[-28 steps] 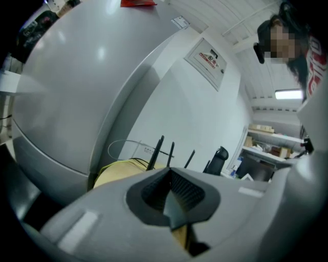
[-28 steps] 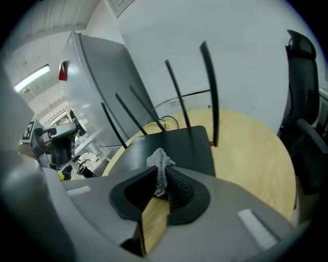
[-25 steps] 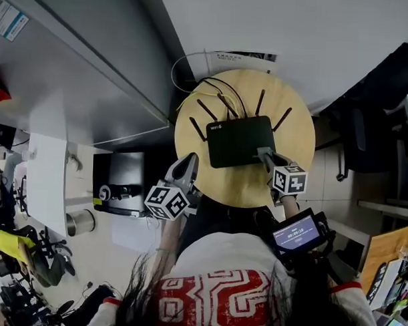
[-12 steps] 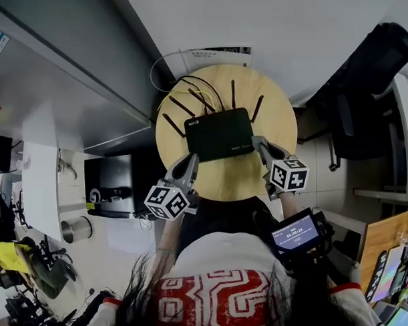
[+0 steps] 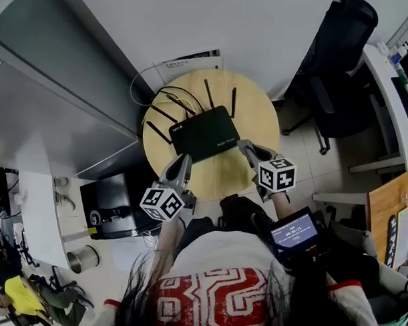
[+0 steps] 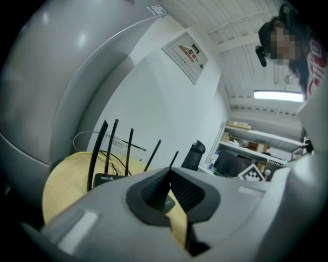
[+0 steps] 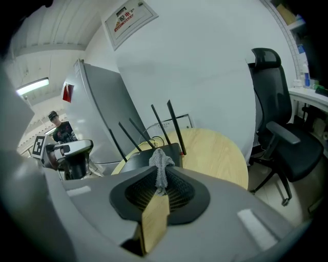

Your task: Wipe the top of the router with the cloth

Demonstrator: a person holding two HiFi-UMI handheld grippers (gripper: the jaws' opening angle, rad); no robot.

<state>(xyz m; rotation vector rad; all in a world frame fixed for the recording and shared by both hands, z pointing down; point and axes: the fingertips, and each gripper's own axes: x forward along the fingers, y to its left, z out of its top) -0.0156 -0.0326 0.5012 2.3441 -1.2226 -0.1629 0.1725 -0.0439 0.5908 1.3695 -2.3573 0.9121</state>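
**Cloth poised at the router's near edge**

The right gripper was pinching the cloth, a grey tuft standing up past its tips. The left gripper had its jaws pressed together with nothing visible between them. Just beyond both sets of tips lay the router, the left gripper at its near left corner and the right at its near right corner. I judged this the start of a wiping stroke, with the cloth at the edge and not yet spread on the top. The next move called for lowering the tuft flat and sweeping it away from the right gripper, stopping short of the antennas at the far side. The table extended beyond.
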